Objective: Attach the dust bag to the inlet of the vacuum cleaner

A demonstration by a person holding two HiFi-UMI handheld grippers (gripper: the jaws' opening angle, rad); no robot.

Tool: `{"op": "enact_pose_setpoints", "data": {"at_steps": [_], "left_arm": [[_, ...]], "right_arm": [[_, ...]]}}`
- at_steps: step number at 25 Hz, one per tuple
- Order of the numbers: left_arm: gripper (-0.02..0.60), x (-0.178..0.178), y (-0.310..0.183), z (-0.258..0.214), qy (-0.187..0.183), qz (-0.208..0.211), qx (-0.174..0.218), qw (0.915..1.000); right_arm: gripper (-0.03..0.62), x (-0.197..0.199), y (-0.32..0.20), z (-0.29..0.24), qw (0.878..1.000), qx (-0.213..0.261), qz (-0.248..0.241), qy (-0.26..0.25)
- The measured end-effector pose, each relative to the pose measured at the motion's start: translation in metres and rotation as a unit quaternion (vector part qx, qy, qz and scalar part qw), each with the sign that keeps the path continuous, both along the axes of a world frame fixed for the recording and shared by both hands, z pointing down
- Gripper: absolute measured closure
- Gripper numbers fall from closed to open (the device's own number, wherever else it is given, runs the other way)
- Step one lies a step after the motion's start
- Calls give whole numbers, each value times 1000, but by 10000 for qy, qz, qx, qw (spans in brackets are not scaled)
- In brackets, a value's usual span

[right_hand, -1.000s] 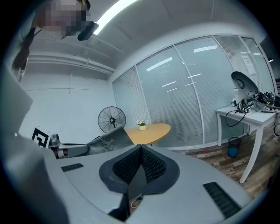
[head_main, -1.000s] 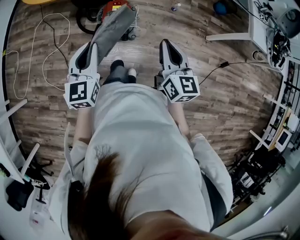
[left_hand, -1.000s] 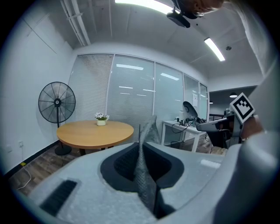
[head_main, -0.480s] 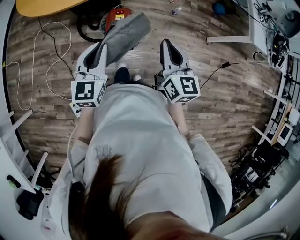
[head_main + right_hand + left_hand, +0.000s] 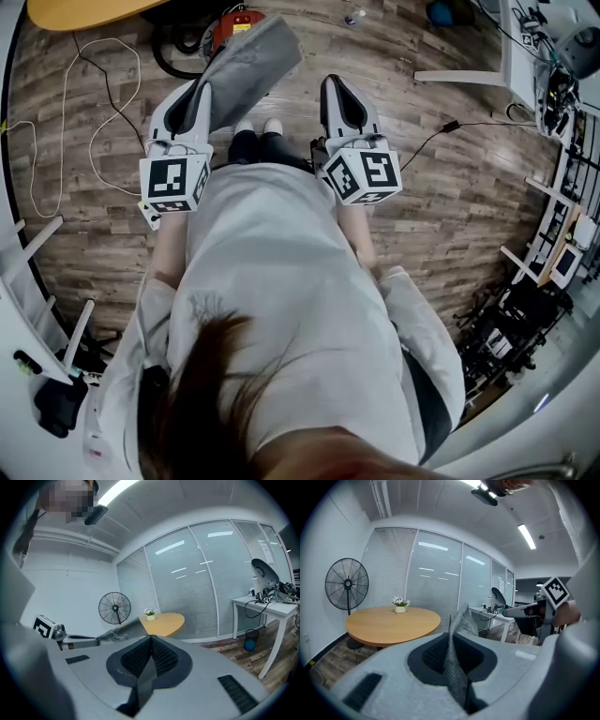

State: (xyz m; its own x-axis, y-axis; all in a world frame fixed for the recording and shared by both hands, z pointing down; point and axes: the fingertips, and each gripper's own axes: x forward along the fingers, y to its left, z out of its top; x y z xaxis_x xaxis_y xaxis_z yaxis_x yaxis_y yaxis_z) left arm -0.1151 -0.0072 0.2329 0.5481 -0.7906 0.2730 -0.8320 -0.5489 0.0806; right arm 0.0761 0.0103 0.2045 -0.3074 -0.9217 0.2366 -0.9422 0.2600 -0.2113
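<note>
far left: a white cable (image 5: 70, 103) is lying in loose loops on the wood floor (image 5: 450, 216), and the edge of a round table (image 5: 84, 11) is showing at the top. beside the table the vacuum cleaner (image 5: 234, 19) is sitting on the floor, a red body with a black hose (image 5: 173, 54) curling round it. it is ahead of the person and apart from both tools. its inlet is probably on the near side, but the bag is overlapping that part in the head view and i cannot make it out.

left gripper (image 5: 192, 98): clenched on the dust bag (image 5: 246, 64). the jaws are pinching one edge of the grey fabric, so the rest is sticking out forward past the tips, towards the vacuum. in the left gripper view the bag (image 5: 457, 634) is standing as a thin upright fold between the pads, with a corner flopping over at the top. an edge grip like this is leaving the body of the bag free, which i judge suits lining its mouth up with the inlet. the bag is not yet attached.

right gripper (image 5: 339, 89): jaws pressed together on nothing (image 5: 151, 641), pointing forward beside the left one, near the bag but not touching it. i am reading it as held in reserve to steady or spread the bag.

far right: a white desk (image 5: 469, 73) is standing well apart from the work.
</note>
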Motion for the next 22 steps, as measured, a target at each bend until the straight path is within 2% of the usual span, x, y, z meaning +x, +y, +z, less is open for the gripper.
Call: {"op": "enact_pose_setpoints", "data": {"at_steps": [6, 12, 19, 22], "left_arm": [[541, 4, 4, -4, -94, -57, 56, 9999], [541, 17, 1, -6, -243, 17, 49, 9997], [540, 46, 3, 4, -668, 740, 13, 9950], [540, 59, 5, 13, -924, 1214, -55, 9883]], "right_arm": [[591, 1, -6, -5, 9997, 80, -221, -48], [591, -2, -17, -16, 9974, 291, -660, -55], [588, -6, -22, -21, 9897, 469, -1329, 232], [548, -11, -20, -18, 9805, 507, -1815, 559]]}}
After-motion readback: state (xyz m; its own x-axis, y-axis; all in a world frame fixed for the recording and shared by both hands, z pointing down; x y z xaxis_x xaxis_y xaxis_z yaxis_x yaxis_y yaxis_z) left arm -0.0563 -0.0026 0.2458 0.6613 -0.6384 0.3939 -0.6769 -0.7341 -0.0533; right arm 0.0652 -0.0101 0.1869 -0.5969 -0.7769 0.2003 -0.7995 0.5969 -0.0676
